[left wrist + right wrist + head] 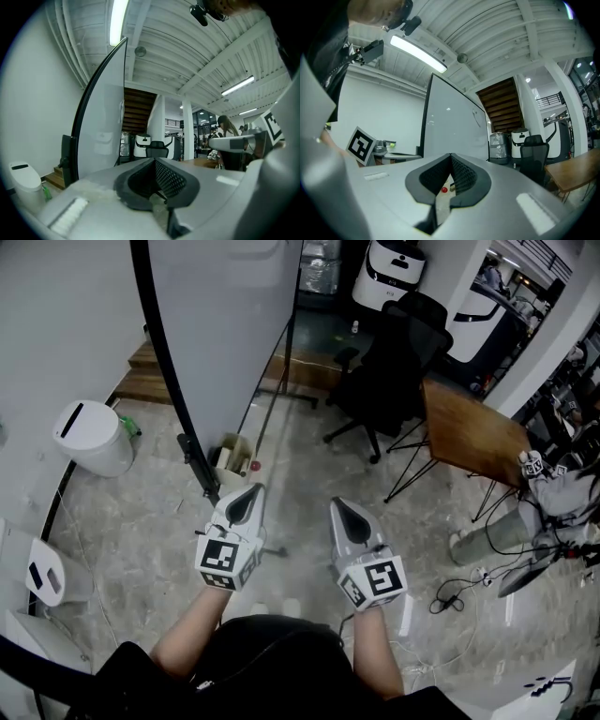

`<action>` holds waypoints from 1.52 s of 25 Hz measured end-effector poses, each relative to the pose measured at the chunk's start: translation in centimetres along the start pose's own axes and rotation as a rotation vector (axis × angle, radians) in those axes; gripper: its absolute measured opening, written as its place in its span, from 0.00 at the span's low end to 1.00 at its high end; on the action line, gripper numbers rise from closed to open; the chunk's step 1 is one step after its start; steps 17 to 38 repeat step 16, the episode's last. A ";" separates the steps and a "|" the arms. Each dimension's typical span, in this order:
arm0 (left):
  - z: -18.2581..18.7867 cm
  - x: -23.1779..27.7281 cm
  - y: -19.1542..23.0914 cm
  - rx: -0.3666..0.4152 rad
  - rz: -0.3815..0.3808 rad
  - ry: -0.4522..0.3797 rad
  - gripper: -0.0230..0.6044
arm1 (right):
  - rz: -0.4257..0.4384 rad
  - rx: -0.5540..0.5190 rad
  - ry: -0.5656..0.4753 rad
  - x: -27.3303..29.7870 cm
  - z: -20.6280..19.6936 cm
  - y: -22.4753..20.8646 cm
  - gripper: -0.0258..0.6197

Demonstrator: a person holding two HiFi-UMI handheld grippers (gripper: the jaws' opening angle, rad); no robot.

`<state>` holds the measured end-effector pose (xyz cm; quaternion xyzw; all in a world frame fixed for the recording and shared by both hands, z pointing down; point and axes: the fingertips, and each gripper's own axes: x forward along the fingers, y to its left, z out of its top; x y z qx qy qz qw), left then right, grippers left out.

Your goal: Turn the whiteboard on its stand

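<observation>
Where the person's forearms end, side by side, sit the two tools.

- **Left gripper** [246, 495]: jaws pressed together with nothing between them. The tips are near the black frame edge of the whiteboard [225, 334], not on it.
- **Right gripper** [340, 508]: jaws likewise meet at the tips, empty.
- **Whiteboard:** upright on its stand [284, 371], ahead and to the left, seen almost edge-on from above.
- **Floor** [141, 521]: mottled grey, with cables [457, 593] trailing at right.
- **Room:**
  - white bin [89, 435] by the left wall
  - black office chair [389, 362] and wooden table [473, 432] beyond the right gripper
  - wooden steps [141, 379] past the board
- **Gripper views only:** ribbed white ceiling [187, 51], strip lights [117, 21], dark staircase [499, 105].
- **Right gripper view alone:** the board's broad white face.
- **Head view alone:** the cables.
</observation>
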<state>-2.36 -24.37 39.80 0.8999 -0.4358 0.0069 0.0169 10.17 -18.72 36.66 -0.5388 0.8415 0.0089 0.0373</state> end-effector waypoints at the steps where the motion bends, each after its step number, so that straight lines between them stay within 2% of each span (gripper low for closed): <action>1: -0.1 -0.1 0.2 0.001 0.005 0.001 0.04 | 0.003 0.000 -0.001 0.1 0.0 0.1 0.05; 11: 0.2 -0.4 1.9 -0.009 0.065 0.010 0.04 | 0.028 -0.006 0.005 0.9 -0.1 0.4 0.05; 16: -0.7 -0.3 2.7 -0.006 0.067 0.021 0.04 | 0.034 -0.011 0.011 1.5 -0.5 0.5 0.05; 38: -0.7 -0.3 2.7 -0.006 0.067 0.021 0.04 | 0.034 -0.011 0.011 1.5 -0.5 0.5 0.05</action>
